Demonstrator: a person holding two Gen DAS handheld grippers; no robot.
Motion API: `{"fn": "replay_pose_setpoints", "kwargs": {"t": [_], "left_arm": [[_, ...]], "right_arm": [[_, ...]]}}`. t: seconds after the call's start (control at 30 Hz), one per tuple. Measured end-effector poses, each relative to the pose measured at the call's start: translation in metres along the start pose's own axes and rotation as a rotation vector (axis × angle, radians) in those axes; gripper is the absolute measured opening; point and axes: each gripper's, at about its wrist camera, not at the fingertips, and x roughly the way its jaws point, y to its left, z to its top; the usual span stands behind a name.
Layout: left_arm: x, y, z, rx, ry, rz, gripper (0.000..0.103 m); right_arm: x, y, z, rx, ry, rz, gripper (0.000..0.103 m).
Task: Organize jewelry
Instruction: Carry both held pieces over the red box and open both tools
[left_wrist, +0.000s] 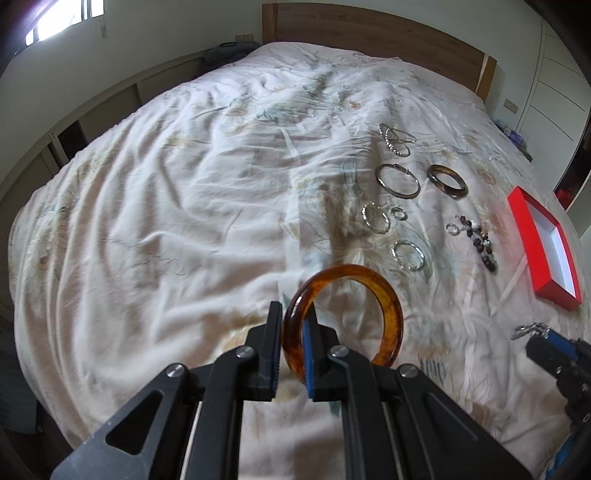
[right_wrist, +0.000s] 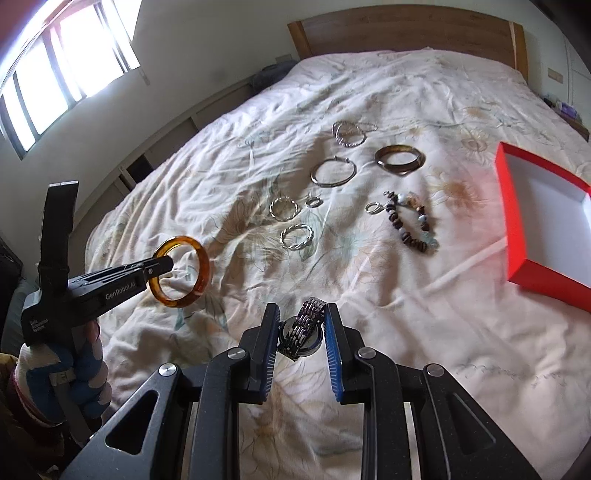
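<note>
My left gripper is shut on an amber bangle and holds it above the bed; the bangle also shows in the right wrist view, with the left gripper at the left. My right gripper is shut on a silver metal watch, held above the bedspread. It also shows at the right edge of the left wrist view. An open red box with a white inside lies on the bed to the right.
Several pieces lie on the floral bedspread: a dark bangle, a large silver hoop, twisted silver rings, a beaded bracelet, a chain bracelet. A wooden headboard stands behind, a window at left.
</note>
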Motion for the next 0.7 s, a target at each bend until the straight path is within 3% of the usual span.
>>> {"fn": "replay_pose_setpoints", "kwargs": {"t": [0.2, 0.33, 0.7], "left_arm": [[-0.023, -0.023, 0.003, 0.049, -0.028, -0.027, 0.009], [-0.03, -0.06, 0.014, 0.097, -0.028, -0.094, 0.009], [-0.011, -0.232, 0.07, 0.298, -0.037, -0.287, 0.009]], "right_arm": [[-0.032, -0.024, -0.006, 0.037, -0.049, -0.029, 0.024], [-0.054, -0.054, -0.004, 0.076, -0.09, -0.077, 0.024], [-0.087, -0.188, 0.039, 0.146, -0.139, -0.273, 0.025]]}}
